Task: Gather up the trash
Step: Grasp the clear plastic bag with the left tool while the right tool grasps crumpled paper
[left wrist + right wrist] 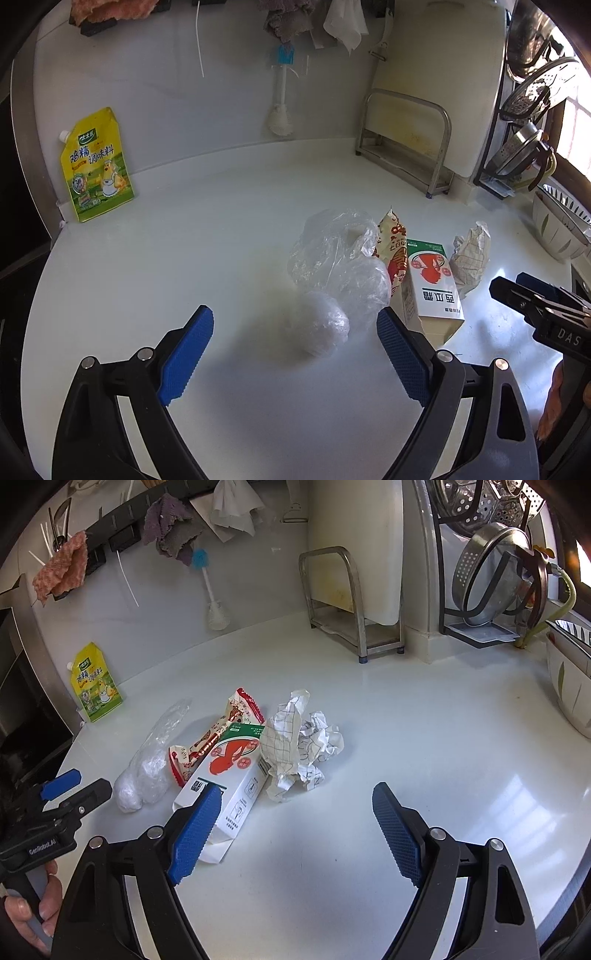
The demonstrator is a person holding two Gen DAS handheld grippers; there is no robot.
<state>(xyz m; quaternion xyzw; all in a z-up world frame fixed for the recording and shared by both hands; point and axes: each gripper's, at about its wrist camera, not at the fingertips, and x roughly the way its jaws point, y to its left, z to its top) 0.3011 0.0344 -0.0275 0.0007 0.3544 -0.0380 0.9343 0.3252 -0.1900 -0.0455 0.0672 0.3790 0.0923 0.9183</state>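
Observation:
A small heap of trash lies on the white counter (pixel 184 258): a crumpled clear plastic bag (pixel 336 269) (pixel 147 764), a red-and-cream snack wrapper (pixel 393 251) (pixel 218 738), a white carton with red print (pixel 432 284) (pixel 229 786) lying flat, and crumpled paper (pixel 471 254) (pixel 299 742). My left gripper (pixel 295 350) is open just short of the plastic bag, with nothing between its blue pads. My right gripper (pixel 295 823) is open too; its left pad hides the carton's near end, and the paper lies ahead of the gap.
A yellow seasoning pouch (pixel 98 166) (pixel 96 686) leans on the back wall at the left. A metal rack (pixel 406 144) (pixel 351 605) with a cutting board stands at the back. Steel strainers (pixel 491 572) hang at the right, above a patterned bowl (pixel 569 679). Cloths and a brush (pixel 210 587) hang on the wall.

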